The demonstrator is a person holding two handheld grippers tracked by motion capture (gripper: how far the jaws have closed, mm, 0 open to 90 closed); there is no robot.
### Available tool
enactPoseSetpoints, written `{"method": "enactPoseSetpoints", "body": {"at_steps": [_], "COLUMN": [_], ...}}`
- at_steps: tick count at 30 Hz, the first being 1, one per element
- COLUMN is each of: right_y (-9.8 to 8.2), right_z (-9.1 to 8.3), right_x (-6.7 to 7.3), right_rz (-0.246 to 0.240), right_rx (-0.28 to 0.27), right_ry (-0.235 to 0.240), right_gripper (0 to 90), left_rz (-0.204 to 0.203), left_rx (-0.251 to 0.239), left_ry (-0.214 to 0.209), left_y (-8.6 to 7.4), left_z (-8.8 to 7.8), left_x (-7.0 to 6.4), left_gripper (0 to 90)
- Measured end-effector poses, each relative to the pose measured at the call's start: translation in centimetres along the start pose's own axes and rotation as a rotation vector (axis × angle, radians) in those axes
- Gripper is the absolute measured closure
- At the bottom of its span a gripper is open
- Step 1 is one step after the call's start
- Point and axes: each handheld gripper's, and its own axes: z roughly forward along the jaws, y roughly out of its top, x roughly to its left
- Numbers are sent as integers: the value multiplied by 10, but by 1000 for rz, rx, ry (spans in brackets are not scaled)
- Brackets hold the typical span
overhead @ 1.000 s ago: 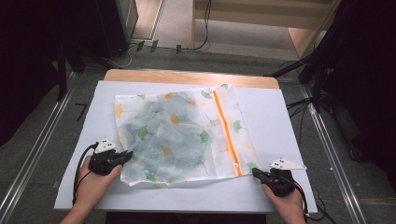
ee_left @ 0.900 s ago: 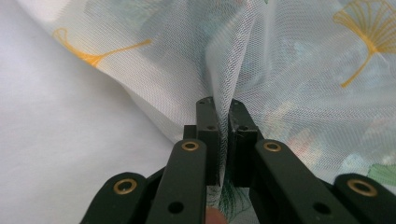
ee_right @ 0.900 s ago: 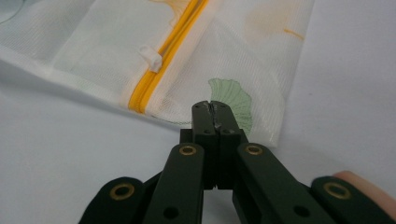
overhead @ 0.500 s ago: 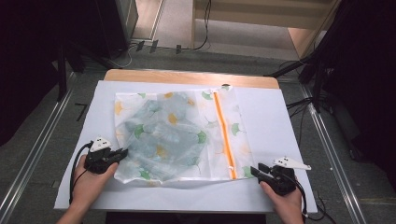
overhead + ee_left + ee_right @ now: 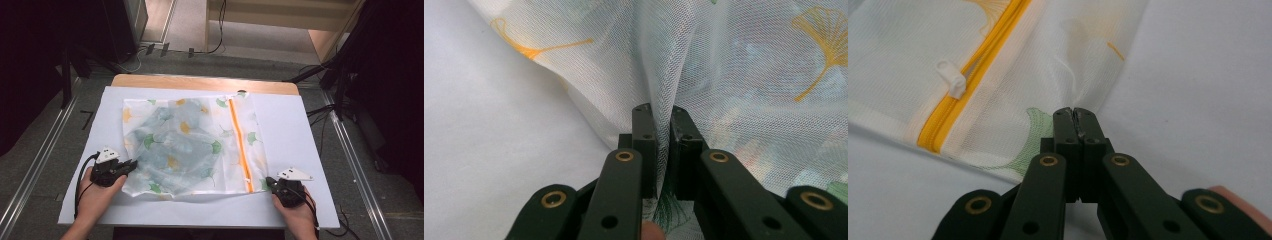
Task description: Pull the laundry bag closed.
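A white mesh bag (image 5: 190,145) printed with green and yellow leaves lies flat on the white sheet (image 5: 295,130). Something bluish shows through the mesh. An orange zipper (image 5: 240,145) runs along its right side. My left gripper (image 5: 131,165) is at the bag's near left edge, shut on a fold of mesh (image 5: 662,117). My right gripper (image 5: 270,182) is shut on the bag's near right corner (image 5: 1075,116). There the zipper (image 5: 973,85) and its white pull (image 5: 950,79) lie just left of the jaws.
The sheet covers a wooden table whose far edge (image 5: 200,82) shows. Metal rails (image 5: 40,160) run along the floor on both sides, and cables (image 5: 325,112) lie to the right. Bare sheet surrounds the bag.
The left gripper has shifted slightly left with the bag's edge, and the near left part of the bag lies flatter. The right gripper has barely moved.
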Motion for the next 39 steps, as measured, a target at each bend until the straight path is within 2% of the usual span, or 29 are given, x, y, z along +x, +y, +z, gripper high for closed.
{"method": "enactPoseSetpoints", "body": {"at_steps": [4, 6, 12, 19, 24, 26, 28, 30, 31, 32, 33, 34, 37, 39], "right_y": [-1, -3, -9, -14, -15, -15, -16, -17, -16, -15, -13, -12, -8, -5], "right_z": [-2, -5, -13, -19, -21, -21, -22, -24, -25, -27, -28, -29, -30, -29], "right_x": [-6, -5, 2, 13, 13, 12, 10, 9, 8, 8, 7, 7, 6, 6], "right_rz": [18, 29, -6, -17, -17, -13, -1, 15, 20, 27, 24, 24, 32, 39], "right_rx": [7, 12, 43, 56, 64, 65, 53, 23, 3, -14, -39, -64, -113, -128], "right_ry": [84, 103, 141, 159, 171, 171, 166, 181, 176, 173, 174, 170, 161, 185], "right_gripper": [900, 900, 900, 900, 900, 900, 895, 744, 684, 651, 606, 560, 507, 478], "left_rz": [1, 0, -26, -24, -26, -27, -35, -49, -55, -59, -63, -65, -46, -29], "left_rx": [-1, -4, -6, -6, -9, -18, -46, -88, -112, -131, -149, -163, -194, -190], "left_ry": [6, 11, 18, 29, 30, 21, 9, 13, 28, 40, 45, 46, 45, 19], "left_y": [0, 0, 3, 3, 1, 0, -2, -2, -2, -1, -1, 0, 1, 2], "left_z": [-1, -1, 1, -4, -7, -9, -13, -18, -22, -25, -29, -32, -38, -38], "left_x": [0, 1, 8, 11, 11, 11, 13, 14, 13, 12, 10, 9, 0, -8], "left_gripper": [852, 852, 853, 867, 866, 852, 783, 651, 578, 514, 489, 488, 514, 619]}}
